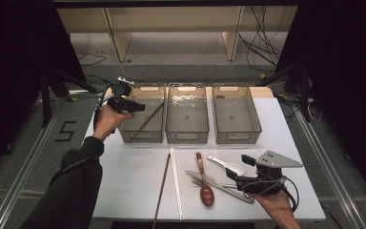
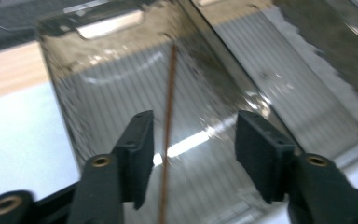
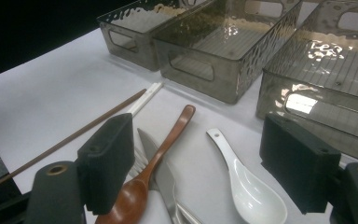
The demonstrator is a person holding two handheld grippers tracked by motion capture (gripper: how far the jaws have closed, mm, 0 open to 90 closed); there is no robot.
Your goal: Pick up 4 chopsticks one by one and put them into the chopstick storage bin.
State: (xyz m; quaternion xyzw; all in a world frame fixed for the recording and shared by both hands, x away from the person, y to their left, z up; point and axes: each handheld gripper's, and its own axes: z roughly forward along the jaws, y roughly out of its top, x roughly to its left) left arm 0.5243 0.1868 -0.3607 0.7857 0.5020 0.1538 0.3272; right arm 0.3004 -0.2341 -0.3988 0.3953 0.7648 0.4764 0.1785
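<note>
Smoky, ripple-walled plastic bin (image 1: 158, 125) – far-left of three – holds a thin brown chopstick (image 2: 168, 121) lying slantwise, loose between the left gripper's (image 2: 193, 154) parted jaws. Right gripper (image 3: 198, 163), jaws wide, hovers nr. a wooden spoon (image 3: 161, 158) & white ceramic spoon (image 3: 247, 186).

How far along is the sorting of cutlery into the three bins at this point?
Done: one brown chopstick lies in the left bin. In hand: nothing; the left gripper is open over that bin, and the right gripper hovers open above the wooden spoon and white spoon. Left: the second brown chopstick, white chopsticks, knife and fork lie on the table; the other bins look empty.
</note>
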